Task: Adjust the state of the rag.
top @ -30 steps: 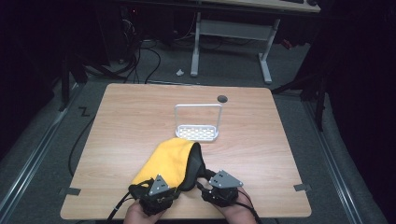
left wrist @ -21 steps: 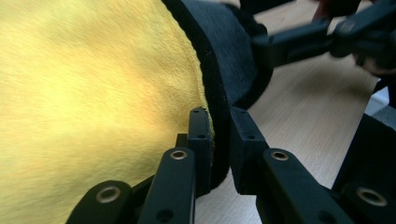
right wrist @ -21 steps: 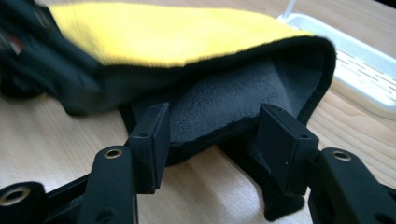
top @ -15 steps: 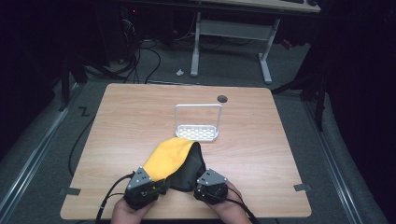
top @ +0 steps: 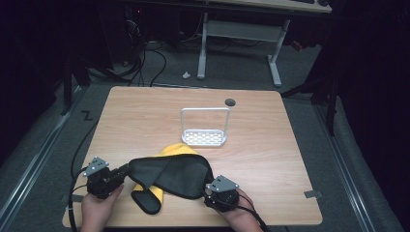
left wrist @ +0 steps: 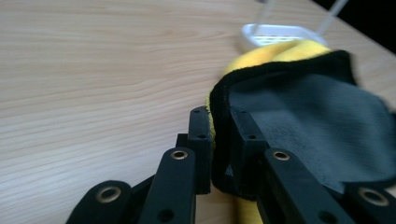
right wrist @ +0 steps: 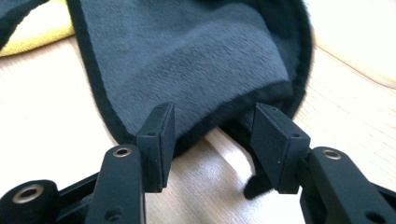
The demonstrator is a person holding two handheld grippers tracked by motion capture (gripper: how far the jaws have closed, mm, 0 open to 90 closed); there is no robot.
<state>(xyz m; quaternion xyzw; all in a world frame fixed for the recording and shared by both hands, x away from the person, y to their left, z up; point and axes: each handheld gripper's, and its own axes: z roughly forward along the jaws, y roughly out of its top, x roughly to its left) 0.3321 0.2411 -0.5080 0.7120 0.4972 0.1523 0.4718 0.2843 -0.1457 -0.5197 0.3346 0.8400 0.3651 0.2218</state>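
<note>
A dark grey cloth (top: 176,174) with a black hem lies stretched across the table's front, over a yellow cloth (top: 176,150). My left gripper (top: 126,169) is at the dark cloth's left end. In the left gripper view the left gripper (left wrist: 219,135) is shut on the black hem (left wrist: 224,93), and the yellow cloth (left wrist: 275,51) bulges just behind. My right gripper (top: 209,186) is at the cloth's right end. In the right gripper view the right gripper (right wrist: 212,126) is open, and the folded edge of the dark cloth (right wrist: 187,70) reaches in between its fingertips.
A small white wire rack (top: 204,129) with a perforated base stands at the middle of the wooden table (top: 270,145). A round cable hole (top: 230,102) is near the far edge. Desk legs and cables lie on the floor beyond.
My left gripper has moved left and drawn the dark cloth out sideways over the yellow one. The right gripper has stayed near the front edge.
</note>
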